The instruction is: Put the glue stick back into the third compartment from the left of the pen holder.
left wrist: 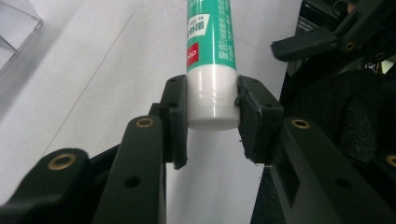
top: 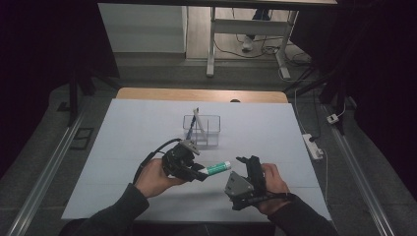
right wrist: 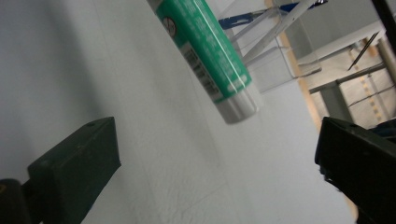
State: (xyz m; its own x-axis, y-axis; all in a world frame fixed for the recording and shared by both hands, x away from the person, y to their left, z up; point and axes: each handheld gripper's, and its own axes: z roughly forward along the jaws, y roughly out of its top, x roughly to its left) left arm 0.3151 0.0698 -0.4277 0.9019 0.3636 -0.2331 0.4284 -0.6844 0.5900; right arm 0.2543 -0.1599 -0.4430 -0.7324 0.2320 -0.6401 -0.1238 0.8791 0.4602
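Glue stick (top: 218,168): in the high view your left gripper (top: 196,173) clamps its white end above the white table (top: 137,132), near the clear holder (top: 202,129). In the left gripper view, keep both pads (left wrist: 177,116) square on that end. In the right gripper view, your right gripper (right wrist: 219,158) stands wide open and empty; centre its jaws on the free end before closing. Dim room beyond.

High view dim overall, dark vignette at both sides, white tabletop (top: 147,128) evenly lit from above, soft shadows under the hands. Left gripper view bright, sharp on the glue stick (left wrist: 211,60), mild glare on its white end, near jaws soft. Right gripper view slightly motion-blurred, jaws out of focus, clear box (right wrist: 280,51) hazy.
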